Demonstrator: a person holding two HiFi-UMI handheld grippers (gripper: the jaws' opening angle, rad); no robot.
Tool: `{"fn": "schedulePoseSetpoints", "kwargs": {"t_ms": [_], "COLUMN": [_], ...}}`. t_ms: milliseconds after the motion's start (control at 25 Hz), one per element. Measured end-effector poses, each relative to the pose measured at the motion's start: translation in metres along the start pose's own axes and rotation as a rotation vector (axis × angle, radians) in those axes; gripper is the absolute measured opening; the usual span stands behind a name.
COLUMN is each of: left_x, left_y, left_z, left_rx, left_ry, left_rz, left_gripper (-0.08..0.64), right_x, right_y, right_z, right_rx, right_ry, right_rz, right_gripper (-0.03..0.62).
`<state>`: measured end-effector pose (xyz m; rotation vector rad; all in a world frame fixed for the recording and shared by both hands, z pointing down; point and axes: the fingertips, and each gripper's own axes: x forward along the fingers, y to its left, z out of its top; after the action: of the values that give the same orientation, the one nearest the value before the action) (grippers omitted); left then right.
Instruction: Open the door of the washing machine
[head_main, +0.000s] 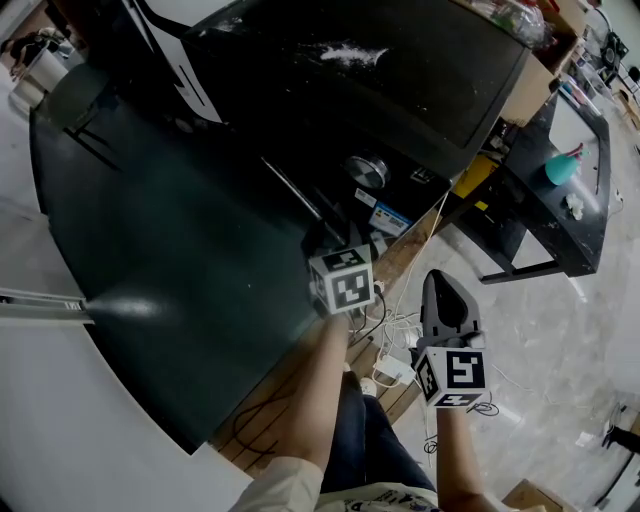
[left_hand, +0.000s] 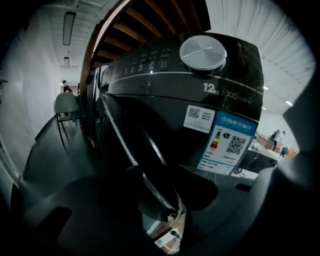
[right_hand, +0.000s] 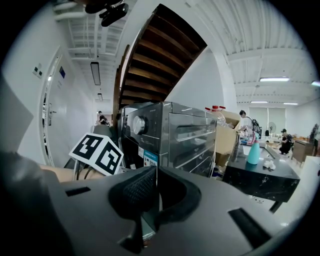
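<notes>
The left hand-held gripper (left_hand: 160, 186) has its jaws apart, one on each side of the chrome rim (left_hand: 133, 150) of the door (left_hand: 142, 142), and as far as I can see they do not press on it. So only the grasp is prepared. The door of the washing machine (left_hand: 165, 100) just ahead does not look swung out yet, and the whole pull remains. The left forearm (head_main: 318, 400) reaches forward, with this hand-held gripper tilted somewhat down. To its right and further back, the right hand-held gripper (right_hand: 154, 187) is closed, empty and nearly level.
</notes>
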<state>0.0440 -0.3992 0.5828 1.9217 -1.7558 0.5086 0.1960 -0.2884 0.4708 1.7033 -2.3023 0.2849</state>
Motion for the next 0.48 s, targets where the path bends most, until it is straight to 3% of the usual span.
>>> {"fn": "schedulePoseSetpoints", "kwargs": {"t_ms": [120,480], "left_x": [-0.006,-0.038], "left_y": [0.005,0.035], "left_z": [-0.005,-0.025], "left_rx": [-0.025,-0.001], "left_ry": [0.004,0.006], "left_rz": [0.013,0.062], "left_gripper": [0.173,0.153], "right_x": [-0.001,-0.010], "right_y": [0.001,0.012], "right_z": [0.004,0.008], "right_rx": [-0.007,-0.006], "right_ry": [-0.018,-0.037], "right_rz": [0.003,0.035], "right_gripper": [0.020,0.020]}}
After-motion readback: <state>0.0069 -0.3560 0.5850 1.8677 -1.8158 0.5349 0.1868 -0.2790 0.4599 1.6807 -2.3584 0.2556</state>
